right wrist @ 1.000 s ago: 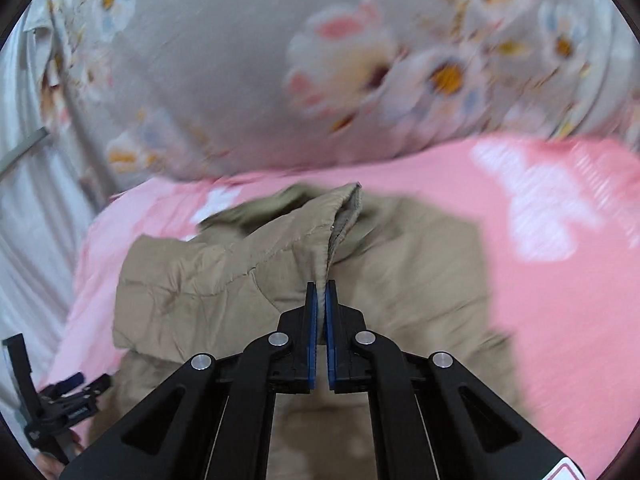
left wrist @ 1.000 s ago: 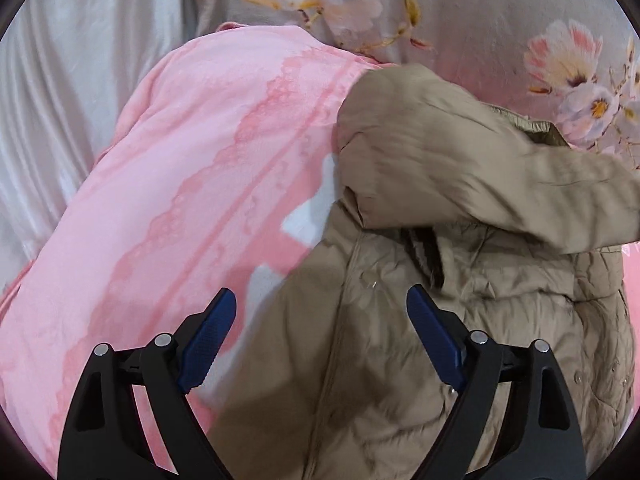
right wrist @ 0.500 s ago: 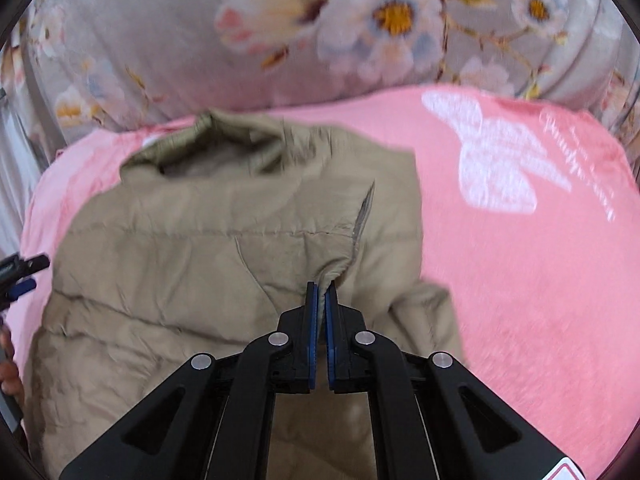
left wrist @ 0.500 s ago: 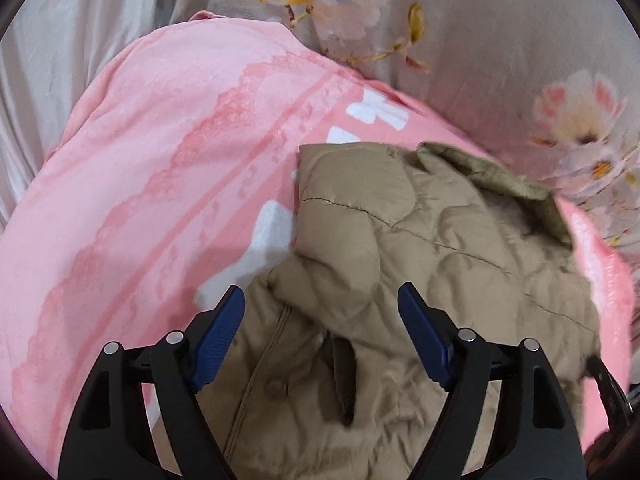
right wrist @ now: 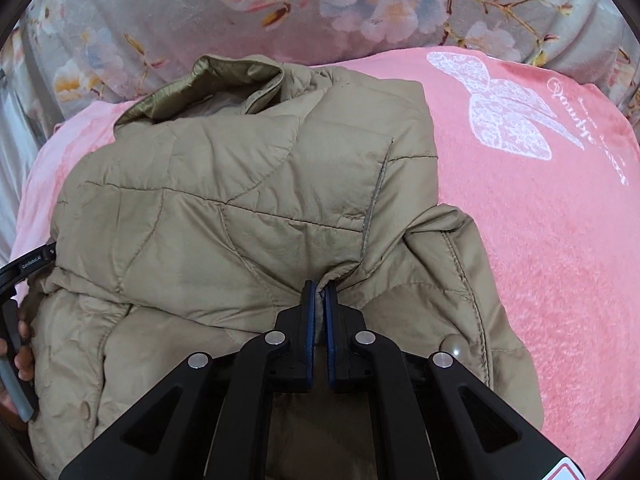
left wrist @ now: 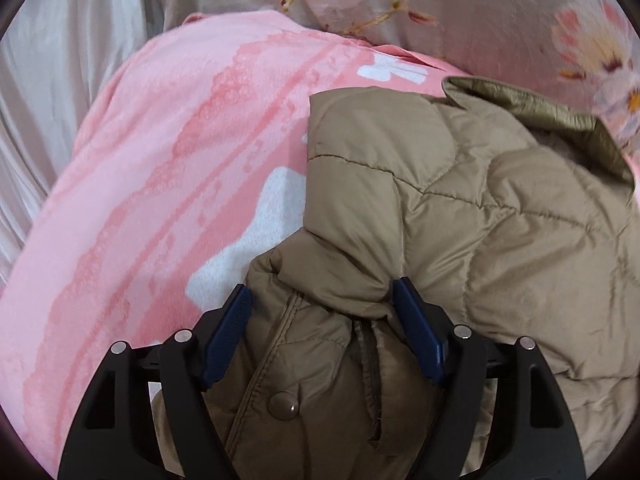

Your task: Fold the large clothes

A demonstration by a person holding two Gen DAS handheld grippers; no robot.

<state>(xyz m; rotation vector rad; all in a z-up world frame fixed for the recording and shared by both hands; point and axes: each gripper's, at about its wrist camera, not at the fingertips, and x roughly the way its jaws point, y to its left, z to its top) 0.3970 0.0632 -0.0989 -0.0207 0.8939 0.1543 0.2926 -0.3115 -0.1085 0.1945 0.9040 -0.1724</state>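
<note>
A tan quilted jacket [left wrist: 460,208] lies on a pink blanket [left wrist: 168,168], with its upper part folded down over its body. My left gripper [left wrist: 322,312] is open, its jaws either side of a bunched fold at the jacket's left edge. My right gripper [right wrist: 319,300] is shut on a pinch of the jacket [right wrist: 240,200] at the folded edge, low against the cloth. The left gripper's body [right wrist: 16,320] and the hand that holds it show at the left edge of the right wrist view.
The pink blanket [right wrist: 540,220] with a white butterfly print extends to the right of the jacket. A grey floral cloth [right wrist: 320,8] rises behind it. Pale curtain folds [left wrist: 60,80] hang at the far left.
The folded upper part of the jacket has come down flat onto the body. My right gripper lowered with it, still shut. My left gripper moved in so its open jaws straddle the left fold.
</note>
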